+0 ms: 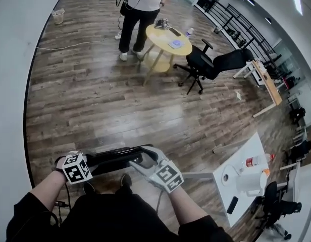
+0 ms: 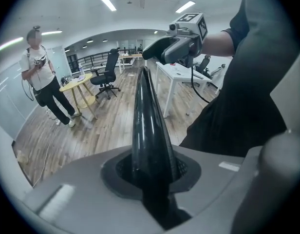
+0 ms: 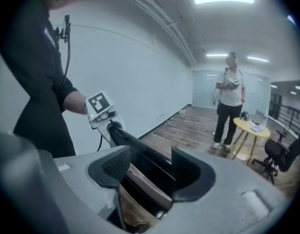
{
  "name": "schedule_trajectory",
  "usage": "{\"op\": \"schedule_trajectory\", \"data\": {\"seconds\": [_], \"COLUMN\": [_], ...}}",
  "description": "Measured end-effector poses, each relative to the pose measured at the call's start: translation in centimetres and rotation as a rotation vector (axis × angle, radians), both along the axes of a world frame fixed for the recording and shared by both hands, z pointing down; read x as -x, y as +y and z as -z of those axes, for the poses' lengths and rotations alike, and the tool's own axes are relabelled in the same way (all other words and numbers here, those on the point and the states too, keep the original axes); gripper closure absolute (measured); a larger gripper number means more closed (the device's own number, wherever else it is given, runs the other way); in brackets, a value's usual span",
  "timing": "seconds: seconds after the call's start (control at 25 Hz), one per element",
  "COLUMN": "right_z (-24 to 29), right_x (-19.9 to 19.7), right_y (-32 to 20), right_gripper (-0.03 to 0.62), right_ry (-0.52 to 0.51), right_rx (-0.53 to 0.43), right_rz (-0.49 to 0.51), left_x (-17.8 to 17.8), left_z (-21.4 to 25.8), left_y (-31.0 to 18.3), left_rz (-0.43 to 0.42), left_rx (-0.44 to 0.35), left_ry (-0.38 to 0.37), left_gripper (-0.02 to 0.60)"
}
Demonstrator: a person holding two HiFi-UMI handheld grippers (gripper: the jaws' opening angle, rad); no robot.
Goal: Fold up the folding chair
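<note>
A brown wood-plank floor [image 1: 120,100] fills most of the head view, running up to a white wall on the left. The glossy black folding chair [image 1: 112,160] is off the floor at the bottom of that view, just in front of the wearer's legs. It shows as a narrow dark slab spanning level between the two grippers. A white rectangular desk [image 1: 241,178] stands to the right. Far across the room a person in a white top and dark trousers [image 1: 140,9] stands beside a round yellow table [image 1: 168,40], with a black office chair [image 1: 208,64] near it. The left gripper [image 1: 87,163] is clamped tight on the chair's thin black edge. The right gripper [image 1: 143,161], jaws wider, grips a thicker black part at the other end. A clear bottle with a red label [image 1: 256,161] lies on the desk.
</note>
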State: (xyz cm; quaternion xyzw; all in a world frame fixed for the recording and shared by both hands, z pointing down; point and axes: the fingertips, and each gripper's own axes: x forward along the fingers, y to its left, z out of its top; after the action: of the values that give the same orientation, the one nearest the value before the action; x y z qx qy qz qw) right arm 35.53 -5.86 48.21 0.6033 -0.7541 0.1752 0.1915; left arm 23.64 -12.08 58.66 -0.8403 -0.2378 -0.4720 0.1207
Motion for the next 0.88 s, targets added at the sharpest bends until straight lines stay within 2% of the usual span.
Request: {"op": "schedule_trajectory", "data": {"seconds": [0.28, 0.48, 0.56, 0.64, 0.88], "right_z": [-2.5, -7.2, -8.9, -9.8, -10.1], "right_x": [-0.7, -0.3, -0.2, 0.4, 2.2], "right_y": [-1.5, -2.0, -1.5, -0.3, 2.7], "right_gripper": [0.332, 0.332, 0.378, 0.444, 0.525], "right_ry": [0.303, 0.496, 0.544, 0.541, 0.403], "right_rx": [0.061, 0.153, 0.187, 0.213, 0.297], "right_rz": [0.351, 0.659, 0.772, 0.842, 0.953], "left_x": [0.2, 0.5, 0.4, 0.6, 1.8], "left_z": [-0.2, -0.2, -0.3, -0.5, -0.4], "left_y": [-1.2, -1.3, -0.9, -0.1, 2.3], "left_rz": [0.054, 0.065, 0.083, 0.088, 0.089], "left_rx": [-0.012, -0.009, -0.006, 0.002, -0.014], "left_ry": [-0.022, -0.026, -0.03, -0.033, -0.015], "left_gripper": [0.511, 0.509, 0.508, 0.506, 0.517]}}
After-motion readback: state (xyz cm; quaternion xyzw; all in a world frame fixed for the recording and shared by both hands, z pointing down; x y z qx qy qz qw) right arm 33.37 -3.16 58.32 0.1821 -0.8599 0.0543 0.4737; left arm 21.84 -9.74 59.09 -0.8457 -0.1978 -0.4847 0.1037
